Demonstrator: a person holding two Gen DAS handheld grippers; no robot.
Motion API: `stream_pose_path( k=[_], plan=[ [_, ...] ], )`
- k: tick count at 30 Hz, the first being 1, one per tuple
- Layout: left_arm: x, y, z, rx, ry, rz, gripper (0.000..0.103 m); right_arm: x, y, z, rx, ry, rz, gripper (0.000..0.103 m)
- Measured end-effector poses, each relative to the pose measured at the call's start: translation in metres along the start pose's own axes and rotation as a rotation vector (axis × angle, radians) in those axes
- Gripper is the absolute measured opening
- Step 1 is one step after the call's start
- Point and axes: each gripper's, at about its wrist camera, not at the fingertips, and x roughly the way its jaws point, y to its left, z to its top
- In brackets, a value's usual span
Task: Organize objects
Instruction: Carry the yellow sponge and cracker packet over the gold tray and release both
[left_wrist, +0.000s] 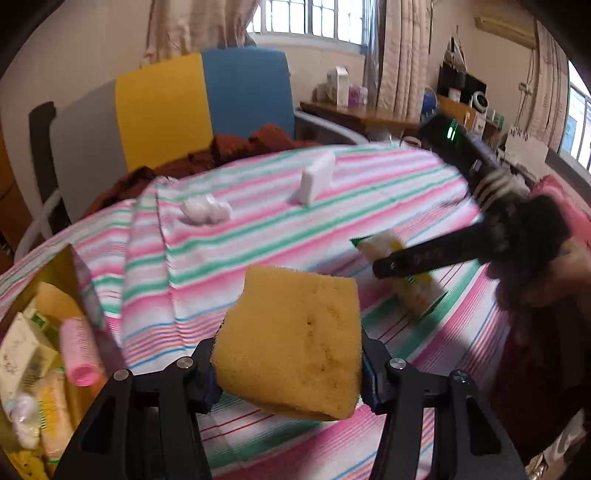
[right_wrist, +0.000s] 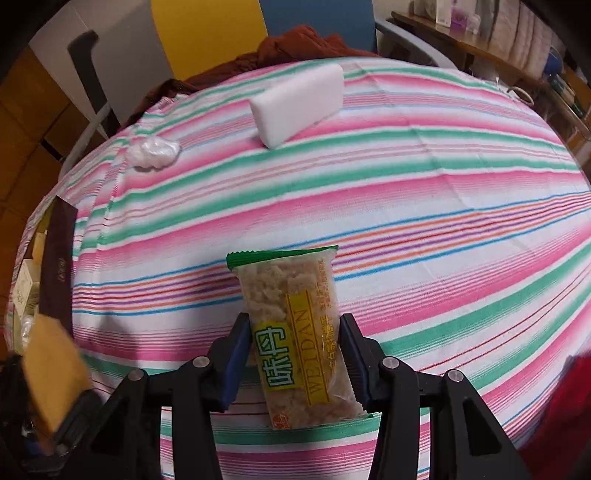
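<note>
A yellow sponge (left_wrist: 291, 343) is pinched between the fingers of my left gripper (left_wrist: 290, 384), which is shut on it and holds it above the striped tablecloth (left_wrist: 258, 236). The same sponge (right_wrist: 55, 369) shows blurred at the lower left of the right wrist view. My right gripper (right_wrist: 295, 362) is shut on a clear snack packet (right_wrist: 299, 332) with a green top edge and a yellow label. From the left wrist view, that gripper (left_wrist: 406, 262) and the packet (left_wrist: 413, 288) sit at the right, just over the cloth.
An open box (left_wrist: 85, 291) at the left table edge holds a pink roller (left_wrist: 79, 354), cartons and small packets. A white foam block (right_wrist: 299, 105) and a crumpled white wad (right_wrist: 155, 151) lie at the far side. Behind the table stands a chair with brown cloth (left_wrist: 240, 147).
</note>
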Motion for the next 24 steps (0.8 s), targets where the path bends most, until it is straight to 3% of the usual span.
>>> stream_pose_path(
  k=[12, 24],
  plan=[
    [-0.064, 0.062, -0.001, -0.177, -0.069, 0.098, 0.058, -0.001, 0.023, 0.001, -0.077, -0.04, 0.02, 0.048],
    [-0.087, 0.112, -0.029, -0.294, -0.067, 0.177, 0.058, -0.003, 0.055, -0.017, -0.126, -0.012, 0.081, 0.048]
  ],
)
